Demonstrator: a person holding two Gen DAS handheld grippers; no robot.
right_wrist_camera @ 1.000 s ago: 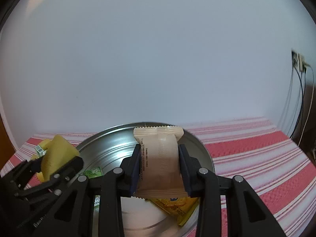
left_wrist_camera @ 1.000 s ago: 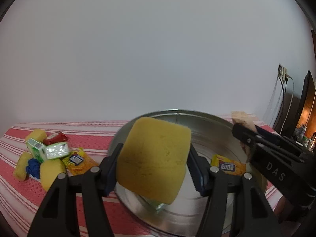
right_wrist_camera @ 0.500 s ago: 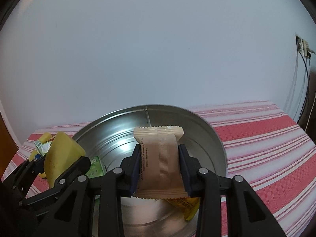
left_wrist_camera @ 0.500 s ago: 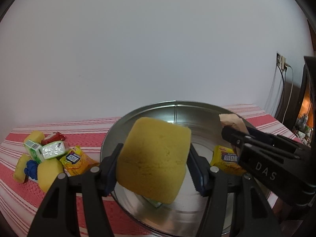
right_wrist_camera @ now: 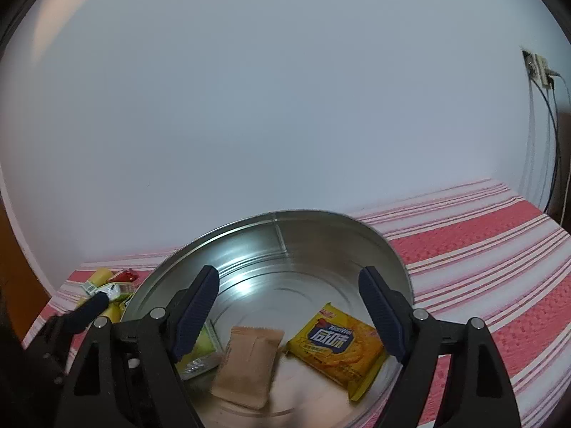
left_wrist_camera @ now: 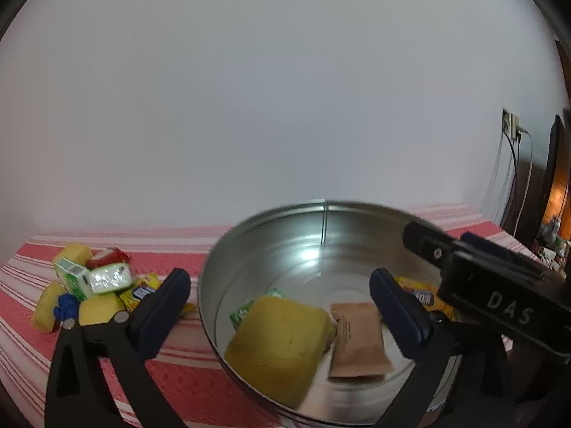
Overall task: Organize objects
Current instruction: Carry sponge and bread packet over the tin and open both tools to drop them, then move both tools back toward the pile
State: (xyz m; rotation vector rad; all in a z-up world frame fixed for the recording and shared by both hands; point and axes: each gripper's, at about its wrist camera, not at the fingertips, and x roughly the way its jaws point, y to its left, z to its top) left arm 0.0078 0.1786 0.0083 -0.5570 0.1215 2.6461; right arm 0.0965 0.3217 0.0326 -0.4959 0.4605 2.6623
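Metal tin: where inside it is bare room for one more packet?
In the metal tin, the far floor by the back wall is bare. The near floor is crowded: yellow sponge, beige packet, yellow biscuit packet. Outside, the striped cloth on the right is bare.

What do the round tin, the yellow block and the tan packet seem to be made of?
Tin: thin sheet metal, bright and shiny, judging by its mirror-like glare and a vertical wall seam. Yellow block: looks like soft foam sponge, matte with fine pores; motion blur leaves that uncertain. Tan packet: probably plastic or paper-look film, matte, with a crimped, serrated top edge and a centre seam.
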